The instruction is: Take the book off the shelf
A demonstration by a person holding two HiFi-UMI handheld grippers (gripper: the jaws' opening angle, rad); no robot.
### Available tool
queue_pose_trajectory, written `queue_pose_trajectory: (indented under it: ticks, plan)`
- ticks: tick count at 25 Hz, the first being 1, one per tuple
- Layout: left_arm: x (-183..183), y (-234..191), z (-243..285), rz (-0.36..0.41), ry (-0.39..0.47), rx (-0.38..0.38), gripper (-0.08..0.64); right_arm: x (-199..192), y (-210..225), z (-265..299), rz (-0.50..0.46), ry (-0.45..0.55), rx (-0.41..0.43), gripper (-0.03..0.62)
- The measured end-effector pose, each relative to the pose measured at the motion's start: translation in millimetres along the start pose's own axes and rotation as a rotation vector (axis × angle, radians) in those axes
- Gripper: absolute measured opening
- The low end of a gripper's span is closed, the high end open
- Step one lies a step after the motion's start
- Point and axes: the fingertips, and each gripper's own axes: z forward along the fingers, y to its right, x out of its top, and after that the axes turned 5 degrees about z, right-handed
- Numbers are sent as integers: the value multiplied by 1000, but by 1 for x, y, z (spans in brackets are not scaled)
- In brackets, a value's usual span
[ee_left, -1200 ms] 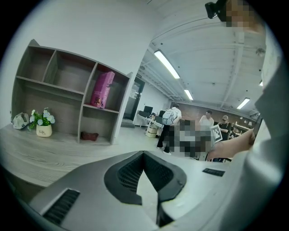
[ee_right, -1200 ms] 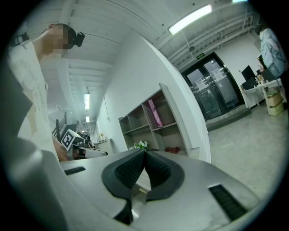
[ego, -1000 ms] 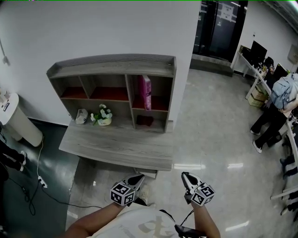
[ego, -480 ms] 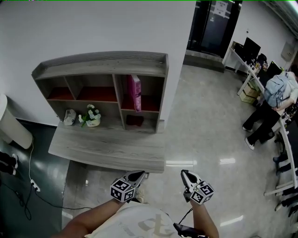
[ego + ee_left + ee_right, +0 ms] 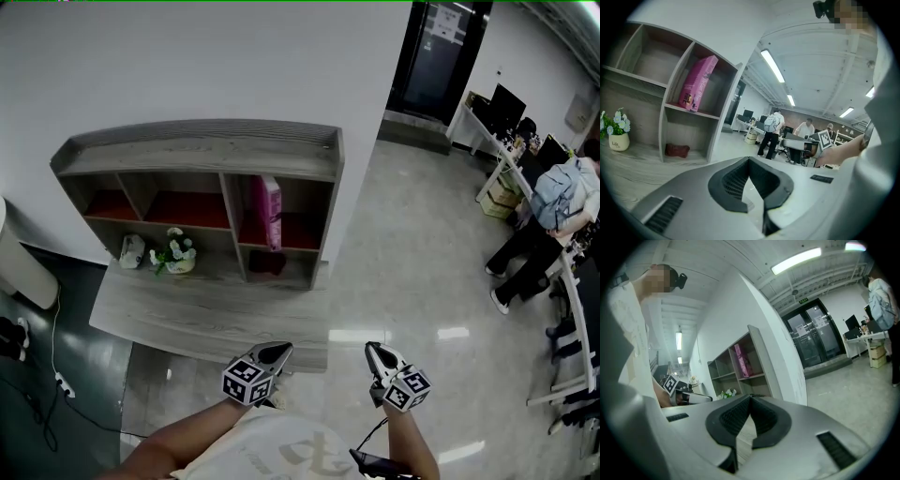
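A pink book [image 5: 270, 211] stands leaning in the upper right compartment of the grey wooden shelf [image 5: 197, 150] against the white wall. My left gripper [image 5: 277, 351] and right gripper [image 5: 373, 352] hover low, in front of the shelf's desk ledge [image 5: 187, 319] and well short of the book. Both are shut with nothing between the jaws. The left gripper view shows the book [image 5: 697, 83] up at the left, far beyond the closed left gripper [image 5: 750, 163]. In the right gripper view the book [image 5: 742, 361] is small and distant past the closed right gripper [image 5: 750, 400].
A small flower pot [image 5: 176, 255] and a white object [image 5: 132, 251] sit on the lower left shelf. A dark red item [image 5: 267, 264] lies under the book's compartment. A white bin [image 5: 19, 277] stands at left. People [image 5: 548, 220] and desks are at the far right.
The shelf has drifted left in the head view as the camera moved. Both grippers stay shut and in about the same place in the view.
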Motion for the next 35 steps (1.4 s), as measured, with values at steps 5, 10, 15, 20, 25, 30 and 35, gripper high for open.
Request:
queue_pose_trajectory:
  ticks: [5,10,15,20,25,30,35]
  plan:
    - [12,-34,11,-20,7,5,2,9,9,33,0,-20,-10,5]
    - [21,-58,24,-18,11,-7,2,17,15,55,-20,-35,-10,5]
    - [29,-78,30,-13,21,-5,2,19,14,76,-45,-51,8,5]
    - [33,-90,30,-9,29,17,2,17,13,93,-65,-82,41,5]
    - [35,-100,31,-15,34,58,2,18,21,108,-60,-101,76,5]
    - [39,-115,37,-35,52,133,2,26,33,124,-71,-117,128,5]
    - [56,-114,59,-29,72,165,2,42,55,133,-75,-123,162,5]
